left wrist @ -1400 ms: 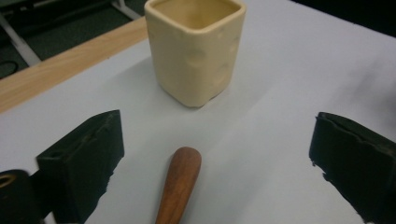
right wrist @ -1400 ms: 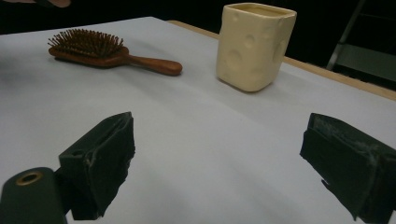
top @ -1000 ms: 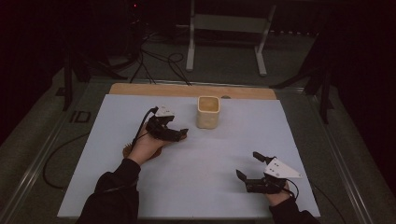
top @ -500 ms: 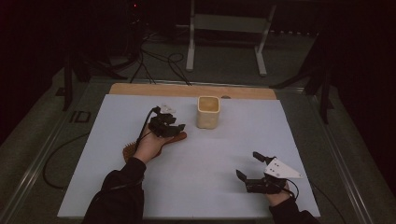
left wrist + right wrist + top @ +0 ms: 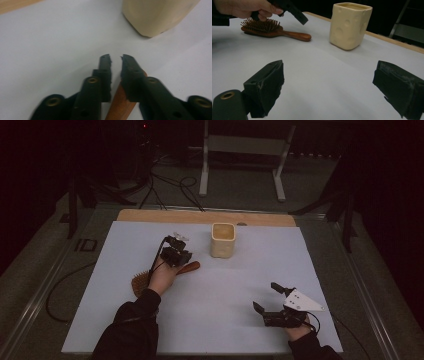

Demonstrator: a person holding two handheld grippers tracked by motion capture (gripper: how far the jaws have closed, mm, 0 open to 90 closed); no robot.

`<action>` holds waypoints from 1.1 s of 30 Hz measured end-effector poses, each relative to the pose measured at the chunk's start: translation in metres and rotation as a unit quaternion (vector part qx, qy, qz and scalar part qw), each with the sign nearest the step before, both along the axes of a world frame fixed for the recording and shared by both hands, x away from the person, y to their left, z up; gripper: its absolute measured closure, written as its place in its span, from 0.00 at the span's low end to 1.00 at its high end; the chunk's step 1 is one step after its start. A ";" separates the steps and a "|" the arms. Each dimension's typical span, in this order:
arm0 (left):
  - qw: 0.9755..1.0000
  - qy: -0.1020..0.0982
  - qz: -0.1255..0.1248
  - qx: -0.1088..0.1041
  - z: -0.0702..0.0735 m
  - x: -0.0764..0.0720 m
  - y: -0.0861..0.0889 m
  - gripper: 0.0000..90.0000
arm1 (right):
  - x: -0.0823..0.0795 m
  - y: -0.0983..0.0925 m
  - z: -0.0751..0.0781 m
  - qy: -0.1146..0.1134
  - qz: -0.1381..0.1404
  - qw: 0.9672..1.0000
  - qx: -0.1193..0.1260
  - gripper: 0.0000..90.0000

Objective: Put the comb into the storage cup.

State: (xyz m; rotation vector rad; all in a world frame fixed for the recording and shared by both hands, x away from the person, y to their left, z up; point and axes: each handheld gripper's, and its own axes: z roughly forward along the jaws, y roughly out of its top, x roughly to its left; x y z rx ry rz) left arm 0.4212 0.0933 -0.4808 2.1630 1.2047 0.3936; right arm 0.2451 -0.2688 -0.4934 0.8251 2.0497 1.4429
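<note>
A wooden hairbrush (image 5: 189, 267) lies on the white table, bristles up, its handle pointing toward a cream, cheese-patterned cup (image 5: 222, 240). My left gripper (image 5: 184, 261) hovers just over the handle end. Its jaws have just been closing and now stand almost together, with nothing between the tips (image 5: 116, 58). The handle (image 5: 120, 102) runs beneath them. From the right gripper view the left gripper (image 5: 300, 18) sits a little above the brush (image 5: 272, 31), beside the cup (image 5: 349, 25). My right gripper (image 5: 265, 296) rests near the front right, jaws wide apart (image 5: 329, 75) and holding nothing.
A wooden strip (image 5: 200, 216) runs along the table's far edge. Behind it, on the dark floor, are cables and a metal stand (image 5: 240, 150). White table surface (image 5: 240, 280) stretches between the two grippers.
The left hand has dipped slightly toward the brush handle, and its jaws have gone from wide apart to nearly together. The right gripper has kept still.
</note>
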 end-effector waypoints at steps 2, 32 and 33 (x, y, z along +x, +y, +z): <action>1.000 0.007 0.004 0.005 -0.001 0.001 -0.001 0.97 | 0.000 0.000 0.000 0.001 0.000 1.000 0.001 0.10; 0.996 0.069 0.004 0.048 -0.015 0.008 -0.018 1.00 | 0.000 0.000 0.000 0.001 0.003 1.000 0.002 0.10; 0.996 0.071 0.002 0.045 -0.016 0.007 -0.018 1.00 | 0.000 0.000 0.000 0.001 0.004 1.000 0.001 0.10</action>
